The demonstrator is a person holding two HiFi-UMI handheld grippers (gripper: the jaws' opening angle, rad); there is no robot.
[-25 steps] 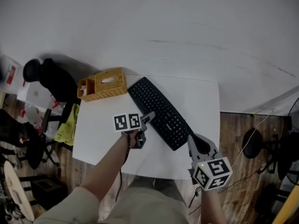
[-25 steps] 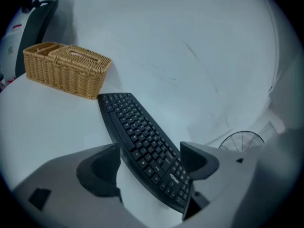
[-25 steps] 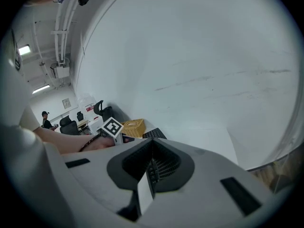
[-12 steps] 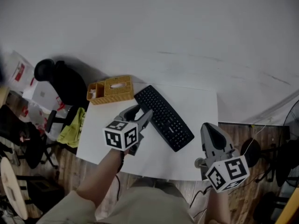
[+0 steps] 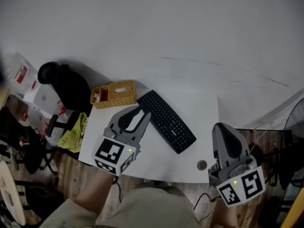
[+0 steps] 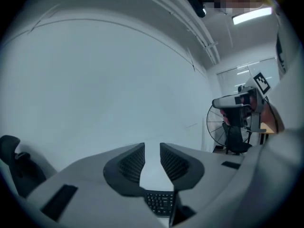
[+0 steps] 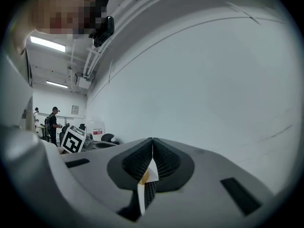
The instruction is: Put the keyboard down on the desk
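The black keyboard (image 5: 167, 121) lies flat and diagonal on the white desk (image 5: 202, 113), with neither gripper touching it. My left gripper (image 5: 141, 113) hovers raised to the keyboard's left; its jaws are closing to a narrow gap and hold nothing. In the left gripper view the left gripper (image 6: 152, 147) points at the wall, and a strip of keyboard (image 6: 159, 204) shows below the jaws. My right gripper (image 5: 223, 127) hangs off the desk's right front corner, shut and empty. In the right gripper view the right gripper (image 7: 152, 142) has its pads meeting.
A woven yellow basket (image 5: 113, 94) stands at the desk's back left corner. A small round cap (image 5: 202, 165) sits near the front right edge. A black office chair (image 5: 64, 83) and clutter stand left of the desk. A floor fan (image 6: 227, 127) stands to the right.
Both grippers have drawn back from the keyboard and risen towards the camera. The left jaws have narrowed from wide open. The keyboard has stayed flat on the desk.
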